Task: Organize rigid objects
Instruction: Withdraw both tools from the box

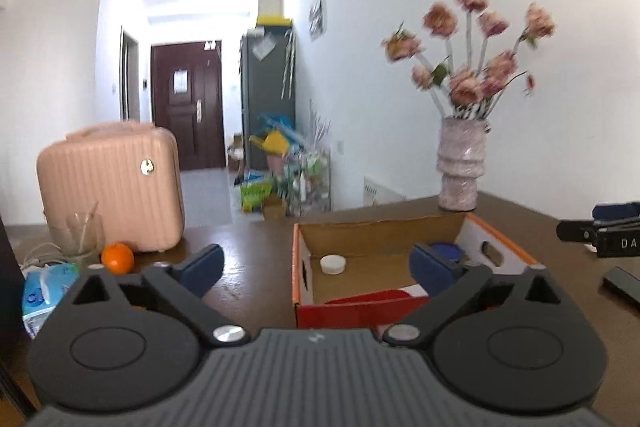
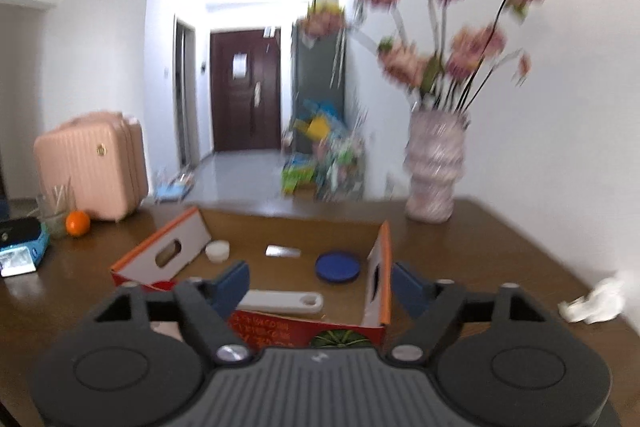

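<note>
While both my grippers hang over the near edge of the cardboard box (image 2: 382,259), the main risk I see is knocking its thin walls: the left flap (image 2: 168,251) leans outward already, and the right wall stands just between my right gripper's (image 2: 320,285) fingers, so a careless push fwd could fold it or slide the whole box on the table (image 2: 500,247). Second risk is the vase (image 2: 434,171) w/ flowers, which stands near the far right corner of the box; a wide swing of the right arm could tip it, I think. Inside the box lie a white cap (image 2: 218,250), a blue lid (image 2: 337,266), a small silver piece (image 2: 283,251) and a white flat tool (image 2: 280,301) close to the front wall, so the sorting seems partly done, tho an orange (image 2: 77,223) and a glass w/ sticks (image 2: 56,207) sit well apart at the left, beside the pink case (image 2: 90,163). A crumpled tissue (image 2: 596,301) lies at the right. My right gripper is spread wide and holds nothing; its left finger is above the white tool, not touching as far as I can tell. My left gripper (image 1: 318,269) is also wide apart and empty, the right finger over the box's front corner.
</note>
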Tool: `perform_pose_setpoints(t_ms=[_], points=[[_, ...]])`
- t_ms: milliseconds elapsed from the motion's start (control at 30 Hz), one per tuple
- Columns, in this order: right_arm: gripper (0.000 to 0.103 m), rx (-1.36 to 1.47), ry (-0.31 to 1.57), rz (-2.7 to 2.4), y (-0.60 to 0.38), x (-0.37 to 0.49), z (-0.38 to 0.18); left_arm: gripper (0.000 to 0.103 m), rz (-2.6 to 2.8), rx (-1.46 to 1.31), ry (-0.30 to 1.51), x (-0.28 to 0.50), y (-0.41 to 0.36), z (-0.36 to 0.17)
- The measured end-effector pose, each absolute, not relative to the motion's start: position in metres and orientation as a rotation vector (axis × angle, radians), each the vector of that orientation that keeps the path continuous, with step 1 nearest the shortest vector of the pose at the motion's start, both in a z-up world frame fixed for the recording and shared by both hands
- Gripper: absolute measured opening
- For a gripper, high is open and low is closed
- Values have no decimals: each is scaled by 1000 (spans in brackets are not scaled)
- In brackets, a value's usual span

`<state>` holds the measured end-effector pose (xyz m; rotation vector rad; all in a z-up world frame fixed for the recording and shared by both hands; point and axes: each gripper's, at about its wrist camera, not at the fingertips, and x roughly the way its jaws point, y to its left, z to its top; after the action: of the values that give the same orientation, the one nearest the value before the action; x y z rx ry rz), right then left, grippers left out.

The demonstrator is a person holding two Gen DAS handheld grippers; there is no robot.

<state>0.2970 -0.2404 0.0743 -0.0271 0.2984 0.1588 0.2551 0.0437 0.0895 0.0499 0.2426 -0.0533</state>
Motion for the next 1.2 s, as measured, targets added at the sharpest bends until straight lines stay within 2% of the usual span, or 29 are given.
perform_pose_setpoints(t_ms=[33, 133, 233, 467, 700, 1200], points=[[92, -36, 269, 151, -240, 282, 74, 103, -57, 50, 223, 243, 42, 89], [95, -58, 190, 113, -237, 239, 71, 103, -52, 47, 177, 208, 38, 83], [103, -40, 154, 86, -238, 202, 65, 103, -28, 16, 167, 176, 38, 79], [103, -33, 145, 59, -233, 124, 39, 103, -21, 7, 154, 105, 38, 61], [103, 133, 164, 45, -236, 45, 7, 103, -53, 3, 199, 43, 41, 36], [103, 126, 262, 24, -237, 75, -22, 103, -67, -10, 318, 79, 38, 13]])
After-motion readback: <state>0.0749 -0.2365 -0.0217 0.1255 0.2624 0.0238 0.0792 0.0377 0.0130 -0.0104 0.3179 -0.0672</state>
